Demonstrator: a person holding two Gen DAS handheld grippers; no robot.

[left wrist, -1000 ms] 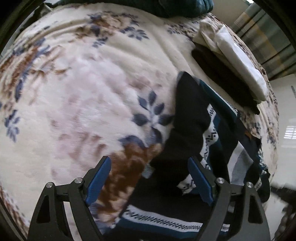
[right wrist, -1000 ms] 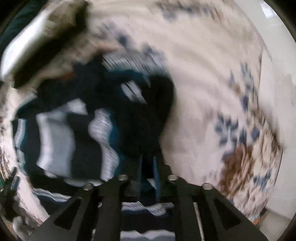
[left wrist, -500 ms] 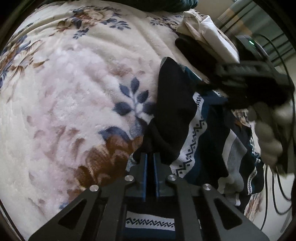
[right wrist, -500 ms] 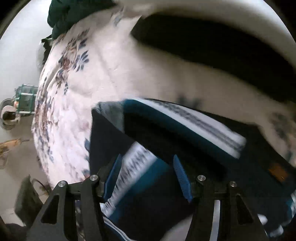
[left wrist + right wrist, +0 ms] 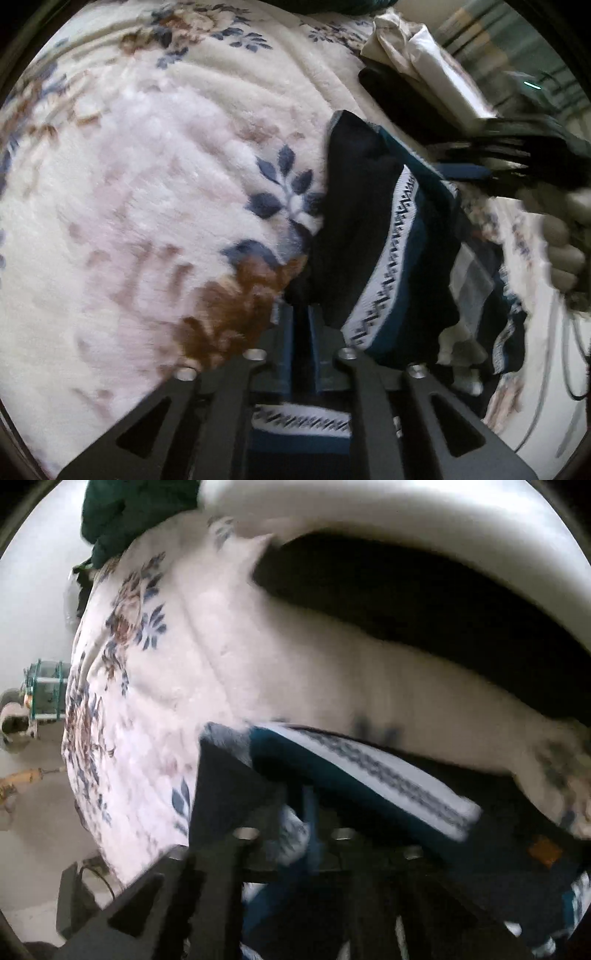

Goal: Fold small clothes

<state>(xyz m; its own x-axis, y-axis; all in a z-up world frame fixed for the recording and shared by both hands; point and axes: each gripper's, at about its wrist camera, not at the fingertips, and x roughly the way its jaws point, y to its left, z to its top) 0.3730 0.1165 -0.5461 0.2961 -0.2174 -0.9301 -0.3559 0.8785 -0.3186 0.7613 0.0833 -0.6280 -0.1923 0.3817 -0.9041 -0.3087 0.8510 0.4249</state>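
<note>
Both jaws pinched on dark patterned-band knit garment point(image 5: 384, 236) over plush floral blanket point(image 5: 147, 184)

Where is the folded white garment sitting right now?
In the left wrist view the folded white garment lies at upper right on the floral blanket, atop a black garment, beyond the patterned navy sweater.

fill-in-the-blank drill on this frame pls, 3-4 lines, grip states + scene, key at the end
1. The left tongs are ____ on the dark patterned garment.
2. The right tongs are shut on the same ____.
3. The garment lies on a cream ____ blanket.
4. Behind the garment, a white folded item rests on a ____ one.

Missing words: shut; garment; floral; black
</note>
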